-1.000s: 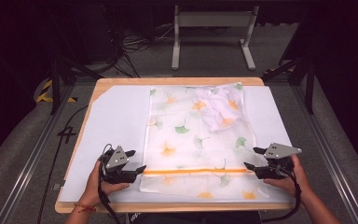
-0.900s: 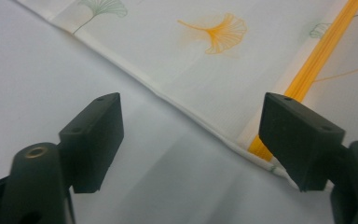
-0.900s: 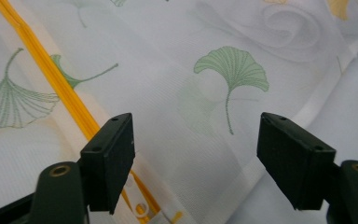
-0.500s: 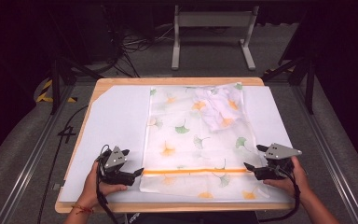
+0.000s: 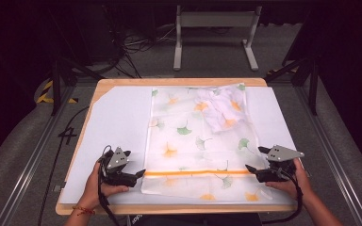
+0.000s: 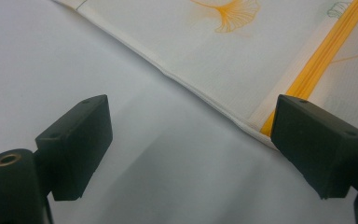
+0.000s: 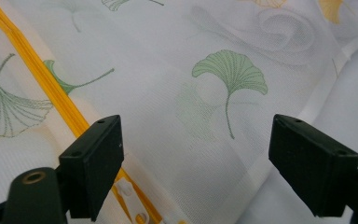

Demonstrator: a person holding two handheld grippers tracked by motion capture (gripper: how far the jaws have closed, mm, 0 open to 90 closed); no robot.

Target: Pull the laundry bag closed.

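A leaf-printed mesh bag [image 5: 198, 146] lies flat mid-table, reaching the near edge; the left gripper [image 5: 140, 174] and right gripper [image 5: 250, 168] flank its orange zipper [image 5: 195, 173], jaws spread wide, holding nothing

Wooden surface [image 5: 259, 82] covered by a white sheet [image 5: 115, 122]; spread flat on that, between the left tongs [image 5: 139, 175] and right tongs [image 5: 250, 168], a sheer mesh bag [image 5: 193, 141] (ginkgo-leaf print, orange zipper [image 5: 195, 173]), crumpled white cloth [image 5: 219, 110] at its far end.
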